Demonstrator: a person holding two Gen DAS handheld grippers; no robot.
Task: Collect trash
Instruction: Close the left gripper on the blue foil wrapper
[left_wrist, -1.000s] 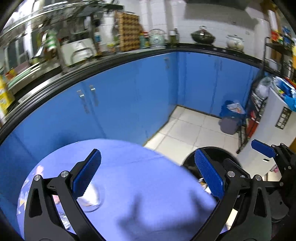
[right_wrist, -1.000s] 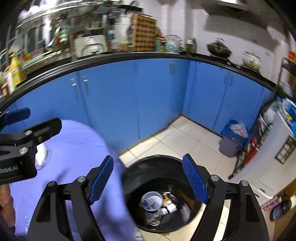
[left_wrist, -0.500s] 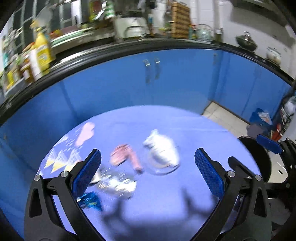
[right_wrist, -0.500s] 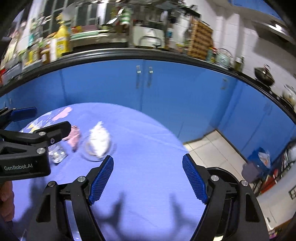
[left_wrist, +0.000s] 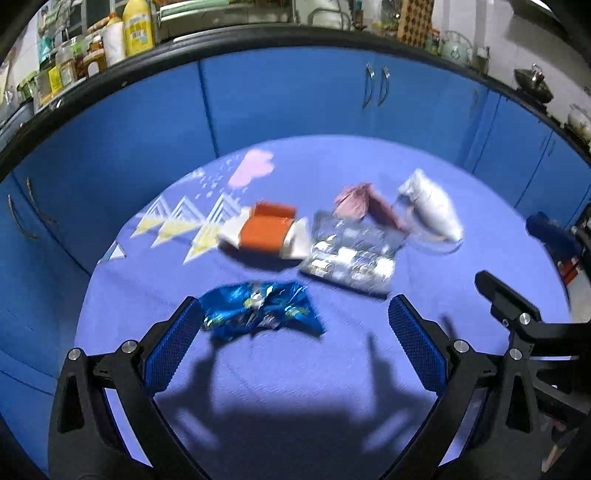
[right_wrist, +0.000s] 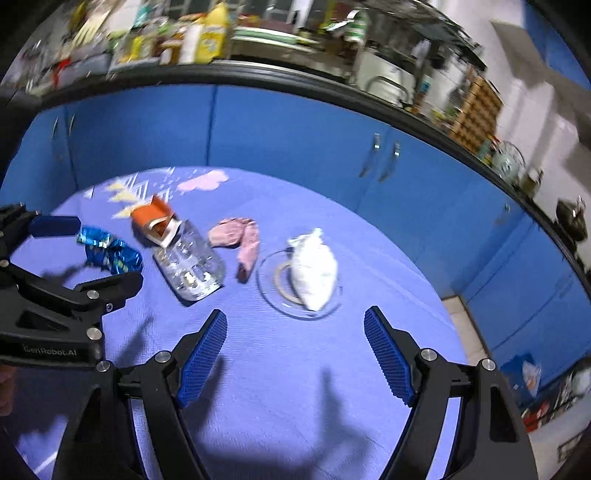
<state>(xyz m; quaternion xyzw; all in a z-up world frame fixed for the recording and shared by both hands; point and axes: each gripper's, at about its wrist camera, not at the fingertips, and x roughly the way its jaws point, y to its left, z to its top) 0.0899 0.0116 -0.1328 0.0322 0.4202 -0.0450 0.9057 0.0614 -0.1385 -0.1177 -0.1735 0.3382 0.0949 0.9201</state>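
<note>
Both pairs of jaws stand wide apart with nothing between them. Over the round table's purple cloth (left_wrist: 288, 373) the left gripper (left_wrist: 295, 317) hangs tilted downward, and the crumpled blue foil wrapper (left_wrist: 258, 312) lies just ahead of its jaws, touching or nearly touching the tip of the left-hand finger; I cannot tell which. Farther out from those jaws sit an orange and white carton (left_wrist: 267, 234) and, beside it to the right, a clear plastic tray (left_wrist: 351, 254) lying flat. Past the tray, a crumpled pink wrapper (left_wrist: 360, 203) rests on the cloth.

The right gripper (right_wrist: 295, 347) is also released and empty, pointing down over the cloth. Just ahead of its jaws, slightly right of centre, a white crumpled tissue (right_wrist: 314, 271) sits in a shallow glass dish (right_wrist: 273, 295). The pink wrapper lies left of that dish, close but apart from it, and the clear tray lies left again, ahead of the left-hand finger.

Beyond the table's far edge run blue cabinet doors (left_wrist: 295, 96) under a dark counter crowded with bottles (left_wrist: 136, 26).
</note>
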